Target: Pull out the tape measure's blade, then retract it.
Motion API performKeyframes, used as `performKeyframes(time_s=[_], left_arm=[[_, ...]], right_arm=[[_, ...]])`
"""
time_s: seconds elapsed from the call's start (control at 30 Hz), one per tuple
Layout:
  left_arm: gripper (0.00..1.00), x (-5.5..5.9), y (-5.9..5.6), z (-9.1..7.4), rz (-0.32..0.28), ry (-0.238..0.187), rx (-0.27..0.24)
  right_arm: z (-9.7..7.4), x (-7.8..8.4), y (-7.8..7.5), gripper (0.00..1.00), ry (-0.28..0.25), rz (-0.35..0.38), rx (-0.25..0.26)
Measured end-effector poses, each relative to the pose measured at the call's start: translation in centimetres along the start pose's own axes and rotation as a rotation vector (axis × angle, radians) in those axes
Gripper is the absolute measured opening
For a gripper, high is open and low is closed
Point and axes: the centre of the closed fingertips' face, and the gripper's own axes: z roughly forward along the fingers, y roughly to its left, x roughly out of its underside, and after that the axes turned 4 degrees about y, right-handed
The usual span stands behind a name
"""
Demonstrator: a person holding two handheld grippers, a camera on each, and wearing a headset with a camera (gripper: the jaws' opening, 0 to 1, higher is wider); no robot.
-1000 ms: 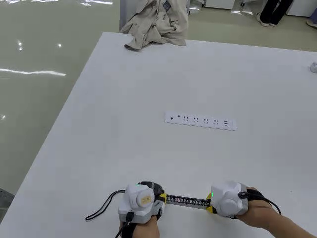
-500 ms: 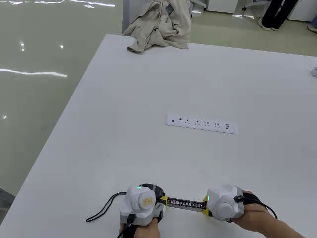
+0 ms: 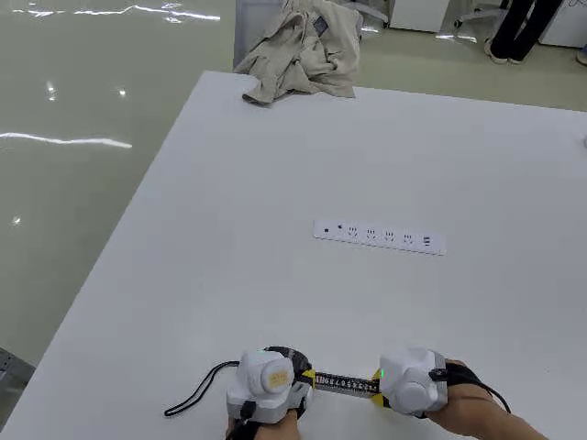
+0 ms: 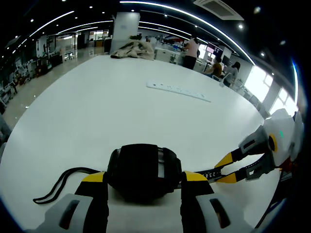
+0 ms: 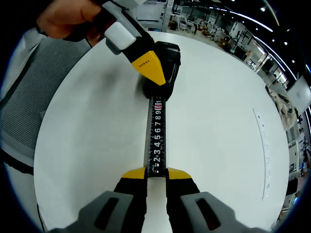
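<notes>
The left gripper had its fingers clamped across the black rounded tape measure case, which lay near the white counter's front edge. The right gripper had its fingers pinched on the tip of the dark numbered blade, a short length showing between them. Doing this step well probably meant pinning the case still and guiding the tip slowly, straight along the blade's line.

The white bench carries a white power strip near its middle and a crumpled beige jacket at its far corner. At the near edge sits a black tape measure, its blade partly out, its black strap trailing on the surface.
</notes>
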Motion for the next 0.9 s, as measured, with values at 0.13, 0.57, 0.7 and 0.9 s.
performKeyframes(time_s=[0.13,0.57,0.7,0.9], left_arm=[[0.57,0.0,0.0,0.0,0.002,0.002,0.001],[0.57,0.0,0.0,0.1,0.002,0.005,-0.001],[0.57,0.0,0.0,0.0,0.002,0.011,-0.002],[0.57,0.0,-0.1,-0.1,0.003,0.011,-0.002]], right_arm=[[0.2,-0.6,0.0,0.14,-0.010,-0.002,-0.001],[0.8,-2.5,0.0,0.14,-0.043,-0.008,-0.008],[1.2,-3.1,0.0,0.14,-0.052,-0.008,-0.010],[1.4,-3.6,-0.1,0.14,-0.059,-0.008,-0.012]])
